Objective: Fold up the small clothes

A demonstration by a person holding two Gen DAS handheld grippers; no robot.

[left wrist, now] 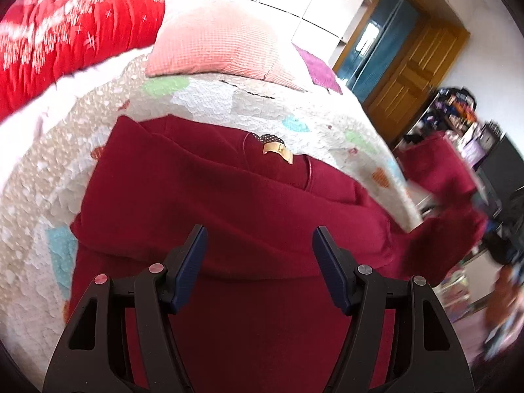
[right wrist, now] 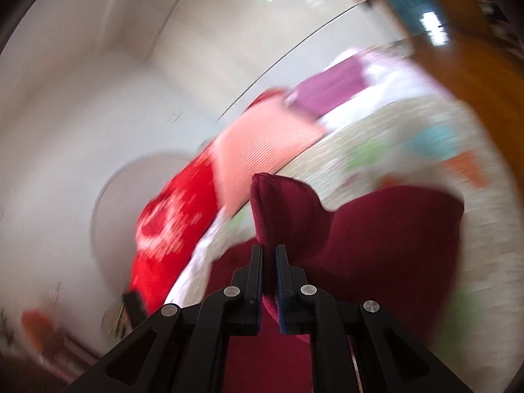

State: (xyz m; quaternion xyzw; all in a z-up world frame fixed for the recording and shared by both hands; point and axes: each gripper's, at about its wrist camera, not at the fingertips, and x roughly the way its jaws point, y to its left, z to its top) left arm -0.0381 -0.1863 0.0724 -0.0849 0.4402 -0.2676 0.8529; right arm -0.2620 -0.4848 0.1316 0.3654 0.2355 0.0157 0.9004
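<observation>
1. Left wrist view: the left tongs are hovering with their jaws standing wide apart and nothing pressed between the blue pads.
2. Under them the dark red garment is lying spread on the bed, its gold neck label facing up near the far edge of the cloth.
3. The garment's left edge is sitting well inside the patterned quilt, so bare quilt is showing to the left and beyond the collar.
4. A pink pillow and a red blanket are lying further up the bed, apart from the garment.
5. At the right, one sleeve is being lifted past the bed's edge, blurred; a cluttered shelf is standing beyond it.
6. Right wrist view: the right tongs are clamped together on a fold of the dark red garment, a tip of cloth sticking up above the fingers.
7. This view is tilted and smeared; the quilt is showing beyond the raised cloth, with the pillow and blanket to the left.
</observation>
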